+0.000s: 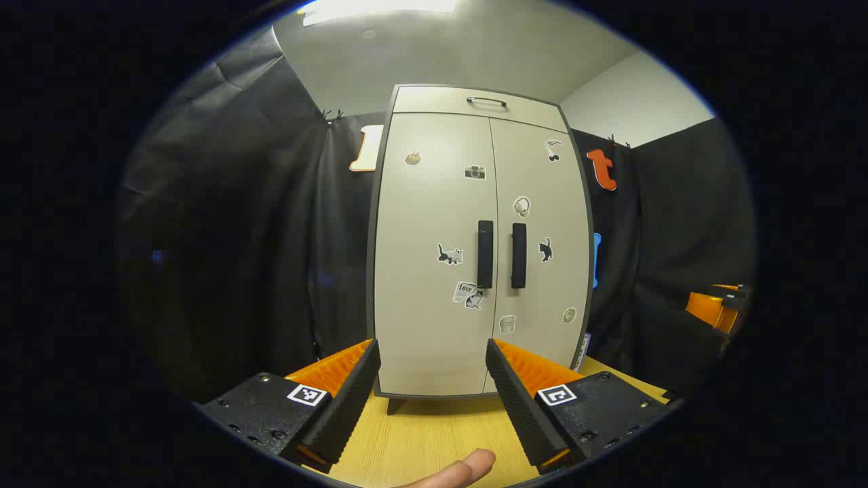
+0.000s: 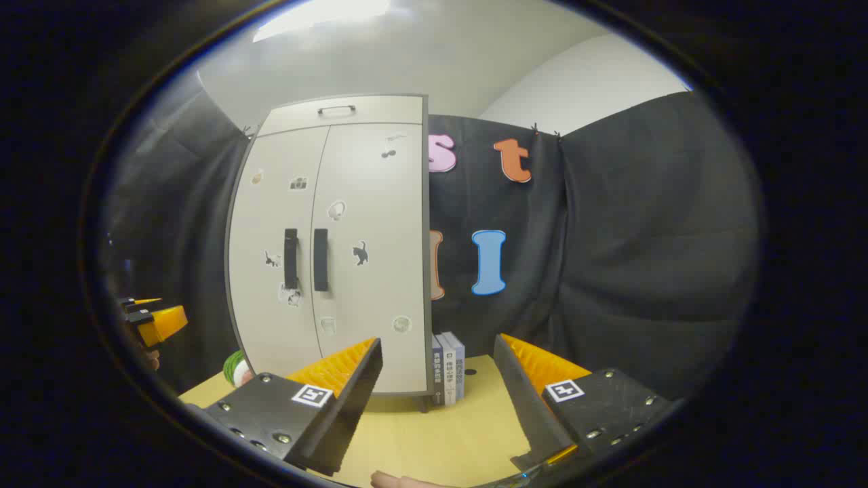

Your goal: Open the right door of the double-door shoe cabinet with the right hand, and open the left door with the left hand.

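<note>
A beige double-door shoe cabinet [image 1: 434,285] stands upright on a wooden table, both doors closed and dotted with small stickers. Its left door handle [image 1: 485,253] and right door handle [image 1: 519,255] are dark vertical bars beside the centre seam. My left gripper [image 1: 432,369] is open, held in front of the cabinet's lower part and well short of it. In the right gripper view the cabinet [image 2: 366,271] sits left of centre, with its right handle [image 2: 321,259] and left handle [image 2: 291,258]. My right gripper [image 2: 437,366] is open, aimed past the cabinet's right edge.
Several books [image 2: 449,366] stand against the cabinet's right side. A green round object [image 2: 234,366] lies by its left foot. The yellow wooden table [image 1: 434,434] runs out in front. A fingertip [image 1: 468,469] shows at the bottom. The other gripper [image 1: 715,308] appears far right.
</note>
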`<state>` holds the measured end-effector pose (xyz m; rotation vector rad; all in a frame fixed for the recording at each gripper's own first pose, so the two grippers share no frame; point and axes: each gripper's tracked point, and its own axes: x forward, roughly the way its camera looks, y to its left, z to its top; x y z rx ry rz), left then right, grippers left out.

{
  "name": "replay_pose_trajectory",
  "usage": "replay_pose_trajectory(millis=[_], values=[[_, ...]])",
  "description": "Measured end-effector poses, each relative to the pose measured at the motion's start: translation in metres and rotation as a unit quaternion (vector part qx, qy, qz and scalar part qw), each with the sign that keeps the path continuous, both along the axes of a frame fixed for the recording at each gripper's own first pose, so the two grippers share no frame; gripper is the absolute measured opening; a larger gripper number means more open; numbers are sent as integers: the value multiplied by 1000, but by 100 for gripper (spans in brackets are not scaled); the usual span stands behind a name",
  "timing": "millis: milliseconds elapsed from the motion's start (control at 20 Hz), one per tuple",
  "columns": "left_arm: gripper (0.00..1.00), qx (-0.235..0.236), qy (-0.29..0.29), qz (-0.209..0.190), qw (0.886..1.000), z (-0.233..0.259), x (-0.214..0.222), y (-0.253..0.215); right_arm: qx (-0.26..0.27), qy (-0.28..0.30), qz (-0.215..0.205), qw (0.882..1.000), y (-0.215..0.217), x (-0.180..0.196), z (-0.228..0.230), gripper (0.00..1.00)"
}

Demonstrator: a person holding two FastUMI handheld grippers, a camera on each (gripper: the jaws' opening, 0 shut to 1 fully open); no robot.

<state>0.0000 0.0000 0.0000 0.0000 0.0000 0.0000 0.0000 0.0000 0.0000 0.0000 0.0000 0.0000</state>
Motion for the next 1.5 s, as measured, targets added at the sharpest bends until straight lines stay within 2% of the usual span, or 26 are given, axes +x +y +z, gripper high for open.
replay_pose_trajectory(millis=[150,200,250,300,350,400,500,550,650,700,750,900,1000,1050,1100,1200,1250,1300,1500], values=[[97,2,-5,0,1000,3,-1,-2,-4,-3,9,1000,4,-7,0,98],[97,4,-7,1,1000,4,-2,-2,-8,-3,10,1000,5,-9,0,94],[97,6,-8,2,1000,4,-3,-2,-10,-4,11,1000,6,-9,-1,98],[94,8,-9,3,1000,5,-4,-2,-13,-3,12,1000,7,-10,-2,98],[97,8,-10,1,1000,6,-6,-3,-15,0,13,1000,9,-9,-4,98],[97,6,-11,-1,1000,7,-6,-4,-15,2,13,1000,9,-8,-5,94],[97,4,-13,-3,1000,8,-8,-4,-16,6,12,1000,9,-6,-9,94],[97,3,-14,-4,1000,8,-8,-4,-19,9,11,1000,9,-4,-12,98],[96,-2,-11,-7,1000,6,-10,-2,-16,14,14,1000,11,-1,-16,98],[97,-5,-10,-7,1000,3,-10,0,-14,15,14,1000,13,0,-17,94],[97,-8,-10,-6,1000,1,-11,3,-15,15,13,1000,12,3,-18,98],[97,-14,6,-2,1000,-14,-14,15,-10,17,21,1000,21,12,-20,98],[97,-12,2,-1,1000,-13,-17,22,-6,17,35,999,32,21,-18,98],[97,-11,0,2,1000,-14,-17,27,-7,15,38,999,36,26,-16,94],[97,-10,1,6,1000,-16,-17,32,-11,13,40,999,41,33,-14,98],[97,-13,5,9,1000,-22,-17,40,-18,12,48,999,55,48,-11,98],[97,-12,9,10,1000,-25,-16,44,-17,13,53,998,63,57,-10,94],[97,-11,12,11,1000,-29,-16,49,-13,16,59,998,72,65,-8,98],[97,-18,23,16,999,-42,-12,64,0,10,95,995,120,104,11,99]])
